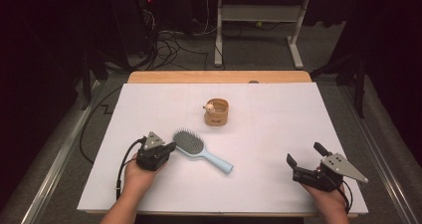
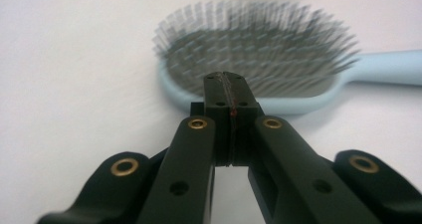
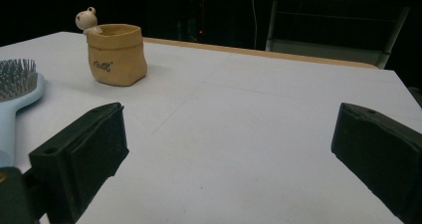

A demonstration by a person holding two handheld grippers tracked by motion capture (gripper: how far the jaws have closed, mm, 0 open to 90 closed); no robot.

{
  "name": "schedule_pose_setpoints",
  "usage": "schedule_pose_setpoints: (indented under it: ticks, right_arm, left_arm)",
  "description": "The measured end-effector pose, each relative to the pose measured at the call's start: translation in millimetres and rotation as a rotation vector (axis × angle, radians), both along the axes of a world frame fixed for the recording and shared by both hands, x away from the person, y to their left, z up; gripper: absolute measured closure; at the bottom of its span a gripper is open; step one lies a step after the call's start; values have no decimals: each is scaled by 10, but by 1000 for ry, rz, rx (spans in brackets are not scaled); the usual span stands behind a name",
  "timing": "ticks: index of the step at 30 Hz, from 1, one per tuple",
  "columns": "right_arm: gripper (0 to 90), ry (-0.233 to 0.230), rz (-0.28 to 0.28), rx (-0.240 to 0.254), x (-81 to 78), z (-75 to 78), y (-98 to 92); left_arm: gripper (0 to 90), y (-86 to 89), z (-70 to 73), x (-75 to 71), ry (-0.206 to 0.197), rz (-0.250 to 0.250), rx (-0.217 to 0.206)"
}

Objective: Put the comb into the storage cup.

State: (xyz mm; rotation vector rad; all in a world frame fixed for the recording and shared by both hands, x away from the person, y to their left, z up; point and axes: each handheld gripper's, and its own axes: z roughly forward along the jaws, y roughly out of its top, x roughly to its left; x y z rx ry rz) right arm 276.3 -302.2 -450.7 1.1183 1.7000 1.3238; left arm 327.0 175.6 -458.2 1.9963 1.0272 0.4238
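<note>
Pale-blue brush [image 1: 199, 148] lay bristles up on the white sheet [image 1: 259, 184], in front of the tan pot [image 1: 216, 112] and well apart from it, handle pointing away from the left gripper [image 1: 171, 147]. That gripper's jaws were shut with nothing between them, tips at the brush head's rim. Judged: a push or a regrip. For a grip, the jaws wanted opening first, then closing across the narrow handle. Right gripper [image 1: 304, 153] sat well off from the brush, jaws wide, empty.

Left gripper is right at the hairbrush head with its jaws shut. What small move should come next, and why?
Probably open the left gripper first: its jaws are pressed together at the rim of the hairbrush, so they cannot close on it. The right gripper waits open, well off to the side.
</note>
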Motion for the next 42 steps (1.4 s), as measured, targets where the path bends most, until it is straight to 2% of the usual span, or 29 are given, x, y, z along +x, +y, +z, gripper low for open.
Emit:
schedule_pose_setpoints:
  ticks: [4,5,6,8,9,11,12,18,24,29,33,36,38,39,42]
  right_arm:
    - [22,0,-1,0,0,1,-4]
    - [22,0,-1,0,0,1,-4]
    - [22,-2,0,1,-4,5,-3]
    - [22,-2,0,2,-5,4,-5]
    - [22,-2,0,2,-5,4,-5]
    - [22,1,3,2,-3,0,-4]
    - [22,1,3,2,-3,0,-4]
    - [23,2,5,4,2,-4,-4]
    - [23,2,10,4,0,-4,4]
    - [23,3,11,4,2,-4,4]
    - [24,3,11,4,2,-4,3]
    - [24,6,12,1,4,-7,5]
    - [24,4,12,1,-1,-4,7]
    - [24,5,11,2,-1,-4,7]
    - [24,3,11,3,-4,-3,4]
  left_arm:
    - [900,-200,61,-55,5,-63,-32]
    - [900,-200,61,-55,5,-63,-32]
    - [900,-321,79,-72,8,-92,-45]
    - [900,-451,81,-77,7,-118,-36]
    - [900,-451,81,-77,7,-118,-36]
    - [900,-655,59,-54,12,-141,-30]
    - [900,-655,59,-54,12,-141,-30]
    - [900,-944,-18,38,30,-160,-18]
    - [900,-1145,-76,86,42,-178,18]
    - [900,-1225,-101,106,56,-181,34]
    - [900,-1221,-87,116,66,-209,45]
    - [900,-1201,-70,118,75,-226,70]
    - [900,-1174,-65,130,95,-227,78]
    - [900,-1153,-60,128,104,-234,97]
    - [900,-1138,-49,103,102,-241,118]
